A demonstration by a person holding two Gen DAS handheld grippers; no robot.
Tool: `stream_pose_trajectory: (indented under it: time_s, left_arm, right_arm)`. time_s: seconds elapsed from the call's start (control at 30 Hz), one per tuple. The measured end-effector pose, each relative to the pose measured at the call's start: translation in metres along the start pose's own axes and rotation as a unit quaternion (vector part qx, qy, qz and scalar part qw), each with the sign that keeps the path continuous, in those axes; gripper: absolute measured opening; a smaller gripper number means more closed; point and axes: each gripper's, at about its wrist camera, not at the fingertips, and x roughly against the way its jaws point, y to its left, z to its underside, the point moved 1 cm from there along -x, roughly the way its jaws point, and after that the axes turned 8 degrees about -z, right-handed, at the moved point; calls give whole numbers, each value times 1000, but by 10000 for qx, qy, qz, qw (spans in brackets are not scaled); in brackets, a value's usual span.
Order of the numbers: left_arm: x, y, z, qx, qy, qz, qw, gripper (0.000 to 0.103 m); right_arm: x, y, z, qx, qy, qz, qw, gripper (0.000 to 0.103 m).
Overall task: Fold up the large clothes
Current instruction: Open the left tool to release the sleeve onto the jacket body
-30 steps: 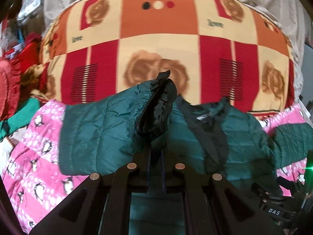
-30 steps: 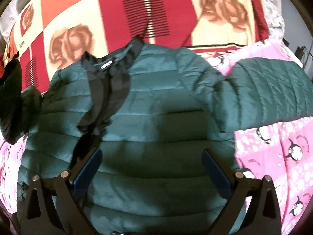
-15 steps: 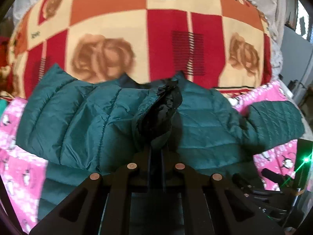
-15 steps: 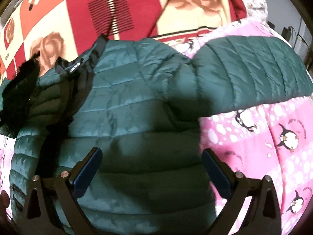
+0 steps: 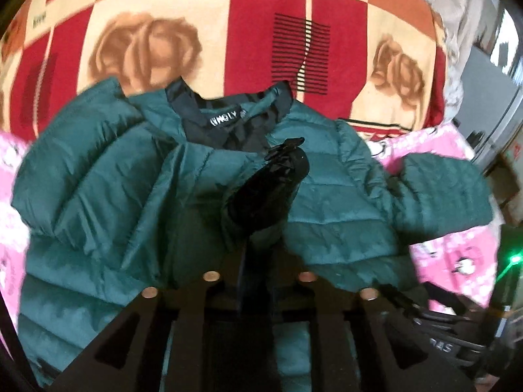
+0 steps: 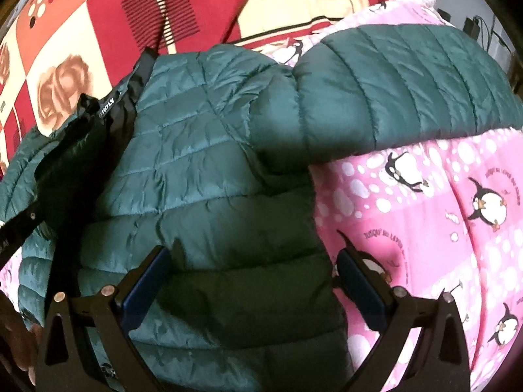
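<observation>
A dark green quilted puffer jacket [image 5: 330,219] lies front up on the bed, its black collar [image 5: 228,121] at the far side. My left gripper [image 5: 258,251] is shut on the cuff [image 5: 271,189] of one sleeve, black lining showing, and holds it over the jacket's chest. In the right wrist view the jacket [image 6: 196,150] fills the middle and its other sleeve [image 6: 408,81] stretches out to the right. My right gripper [image 6: 253,281] hovers open above the jacket's lower right edge, with nothing pinched between its blue pads [image 6: 147,287].
A pink penguin blanket [image 6: 425,228] lies under the jacket and to its right. A red, orange and cream rose blanket [image 5: 261,32] covers the far side. The right gripper's body [image 5: 451,343], with a green light, shows at the bottom right of the left wrist view. A hand [image 6: 19,336] sits at the lower left.
My left gripper has carried the cuff rightward and down, so the sleeve now folds across the jacket's chest. My right gripper has shifted toward the jacket's right edge, staying open.
</observation>
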Motion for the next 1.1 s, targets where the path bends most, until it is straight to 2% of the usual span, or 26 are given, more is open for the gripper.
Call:
stream_pose_trajectory:
  time_s: [0.1, 0.2, 0.23, 0.27, 0.4, 0.43, 0.5, 0.6, 0.67, 0.7, 0.83, 0.97, 1.0, 1.07, 1.1]
  left_arm:
    - [14, 8, 0, 14, 126, 299, 9995, 6]
    - [41, 21, 1, -89, -69, 358, 9993, 8]
    - [52, 30, 2, -115, -159, 333, 9993, 12]
    - [57, 37, 3, -117, -200, 278, 9993, 15]
    - [78, 82, 3, 78, -298, -56, 9995, 15]
    - [83, 95, 2, 175, -324, -159, 9992, 15]
    - [88, 118, 2, 352, -388, -322, 9981, 15]
    - [94, 148, 1, 597, -498, -551, 9954, 15]
    - [92, 161, 1, 728, -547, -653, 9937, 15]
    - [90, 166, 0, 782, -546, -686, 9931, 15]
    - [86, 179, 3, 1037, -528, -743, 9904, 15]
    - [78, 187, 6, 1095, -411, -904, 9890, 15]
    - [78, 190, 6, 1121, -395, -920, 9886, 15]
    - [79, 197, 6, 1194, -422, -952, 9874, 15]
    - [81, 201, 6, 1234, -445, -992, 9864, 15]
  right_arm:
    - [6, 1, -1, -148, -25, -137, 9998, 103]
    - [11, 6, -3, -221, -73, -263, 9994, 103]
    - [11, 8, -4, -241, -72, -280, 9993, 103]
    - [10, 11, -5, -285, -55, -315, 9991, 103]
    - [2, 17, -11, -520, -20, -361, 9980, 103]
    - [5, 21, -13, -529, -79, -307, 9981, 103]
    - [14, 28, -13, -383, -220, -499, 9978, 103]
    - [26, 35, -9, -149, -352, 14, 9993, 103]
    - [27, 41, -10, -44, -432, -254, 9987, 103]
    - [22, 46, -12, -20, -319, -495, 9983, 103]
    - [1, 67, -24, 26, -167, -762, 9970, 103]
    - [-33, 95, -35, 63, 161, -1302, 9913, 103]
    - [-42, 99, -36, 65, 262, -1409, 9897, 98]
    - [-61, 108, -33, 112, 423, -1638, 9855, 73]
    - [-64, 110, -33, 158, 375, -1598, 9863, 53]
